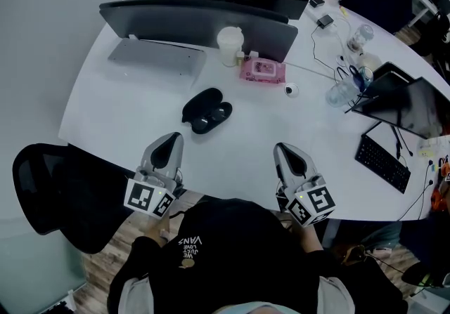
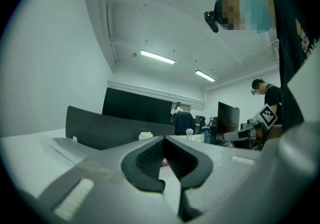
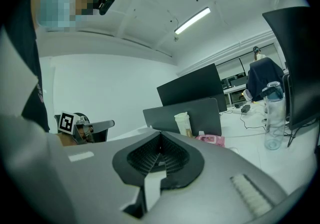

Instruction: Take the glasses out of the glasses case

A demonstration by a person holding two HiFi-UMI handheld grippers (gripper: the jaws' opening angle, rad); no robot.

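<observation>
A wide white curved table point(image 1: 105, 116) carries a long dark grey screen panel point(image 1: 197, 21) at its far side. A black oval glasses case point(image 1: 207, 112) lies open near the middle, 2 dark lens shapes showing inside. At the near edge, apart from the case, the grey left gripper point(image 1: 171, 138) and right gripper point(image 1: 281, 146) each have jaws closed together on nothing.

1. The white table point(image 1: 246, 151) is curved, with its near edge at 6 o'clock.
2. Near the middle, the black glasses case point(image 1: 207, 112) lies open.
3. At 12 o'clock a white cup point(image 1: 230, 46) stands just beside a pink pack point(image 1: 262, 69), in front of a dark grey curved panel point(image 1: 197, 21).
4. At 11 o'clock lies a flat grey slab point(image 1: 156, 56).
5. At 2 o'clock are a small round white object point(image 1: 290, 89), a clear bottle point(image 1: 341, 92) and thin cables point(image 1: 318, 53).
6. At 3 to 4 o'clock are a dark screen point(image 1: 408, 105) and a black keyboard point(image 1: 382, 162).
</observation>
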